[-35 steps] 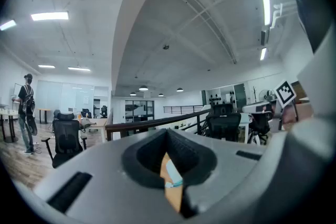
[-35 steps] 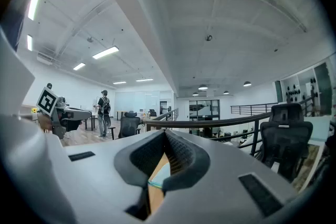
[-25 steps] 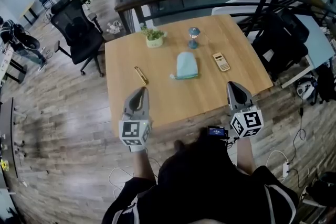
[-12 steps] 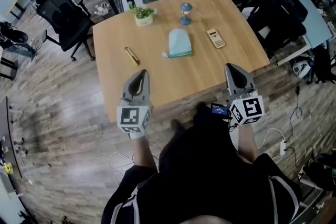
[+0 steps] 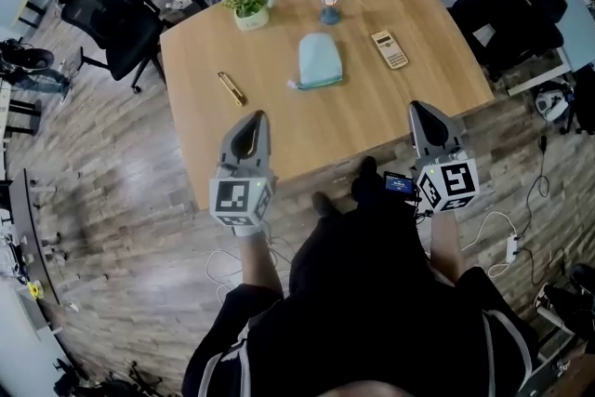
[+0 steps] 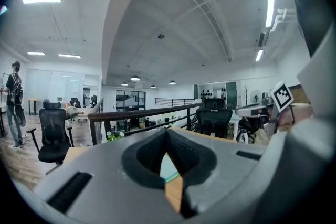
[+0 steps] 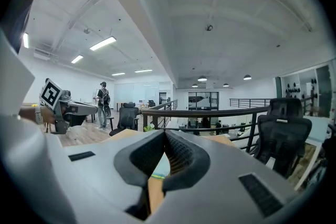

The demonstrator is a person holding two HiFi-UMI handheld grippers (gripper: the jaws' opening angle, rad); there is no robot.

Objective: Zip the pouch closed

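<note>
Pouch (image 5: 318,60): flat mid-table (image 5: 372,121) in the head view, well ahead of left gripper (image 5: 251,118) and right gripper (image 5: 421,110), calculator (image 5: 389,49) and plant (image 5: 247,9) nearby. Left gripper view: clenched, empty, plus a standing person (image 6: 15,102) unseen from above. Right gripper view: likewise clenched on nothing.

You stand on wood-plank floor (image 5: 112,191); black office chair (image 5: 98,14), dark railing (image 6: 147,112) beyond your wooden surface (image 5: 363,116).
</note>
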